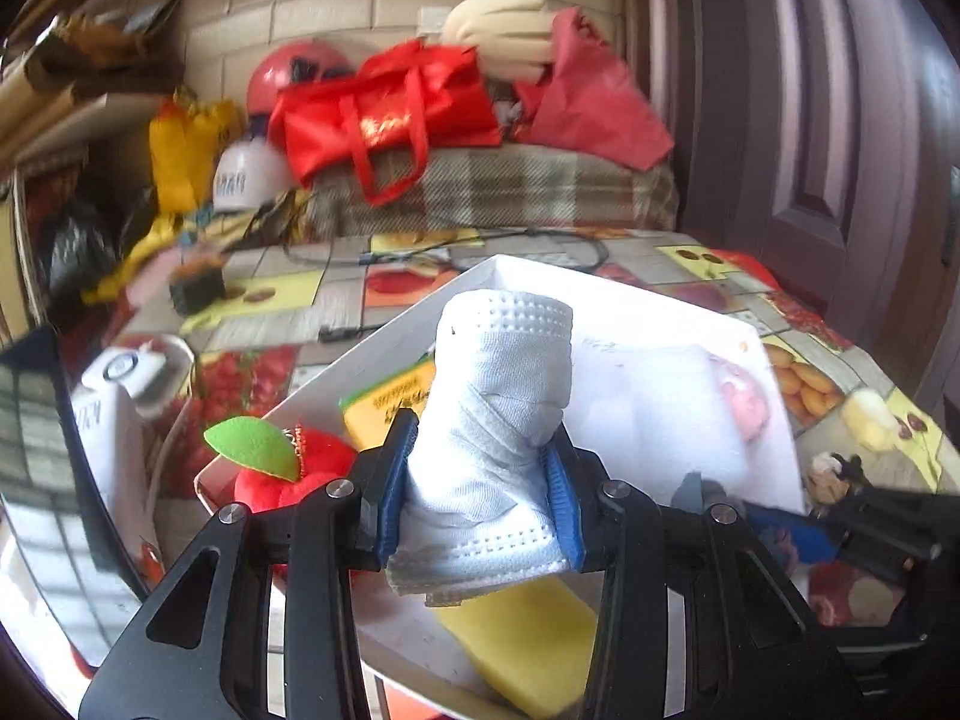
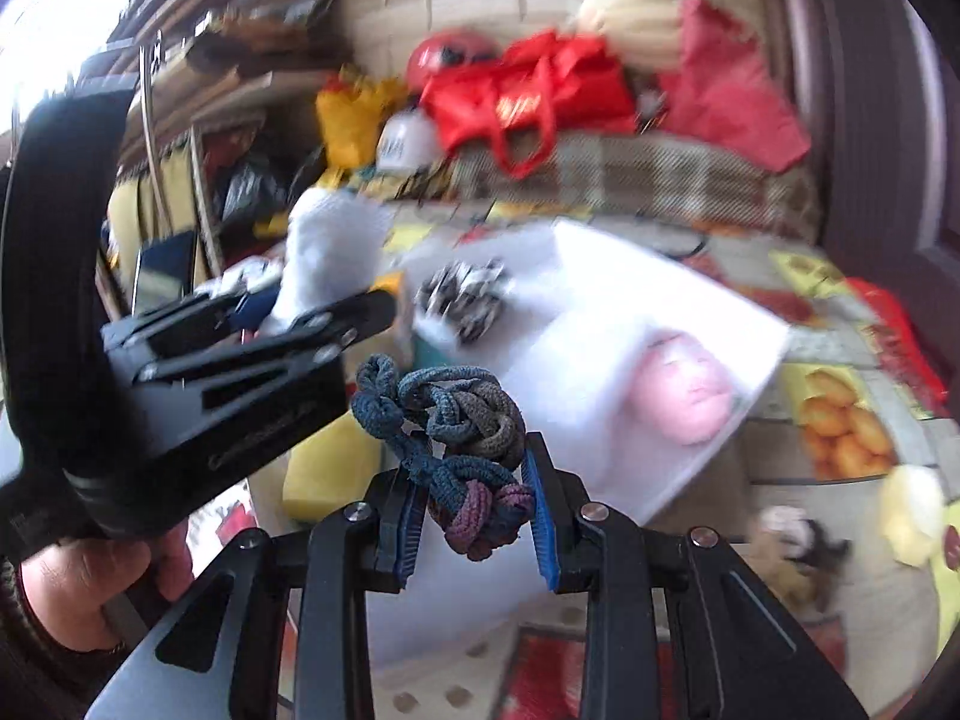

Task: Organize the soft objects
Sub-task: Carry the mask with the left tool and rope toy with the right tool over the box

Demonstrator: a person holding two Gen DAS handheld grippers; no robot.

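My left gripper [image 1: 480, 474] is shut on a folded pale blue face mask [image 1: 498, 420] and holds it above the white tray [image 1: 774, 438]. In the tray lie a red plush apple with a green leaf [image 1: 288, 474], a yellow sponge [image 1: 528, 636], a yellow-green scrub sponge [image 1: 390, 402] and a white cloth with a pink face print [image 1: 738, 402]. My right gripper [image 2: 477, 516] is shut on a knotted blue and purple cord bundle [image 2: 456, 432], just above the tray [image 2: 600, 264]. The left gripper with the mask [image 2: 330, 264] shows at left in the right wrist view.
The table has a fruit-print oilcloth [image 1: 798, 384]. A black-and-white striped item [image 2: 462, 300] lies in the tray. A dark sponge block [image 1: 198, 288], a black cable [image 1: 480, 246] and a white bottle [image 1: 126, 420] are around the tray. Red bags [image 1: 396, 114] are piled on a plaid box behind.
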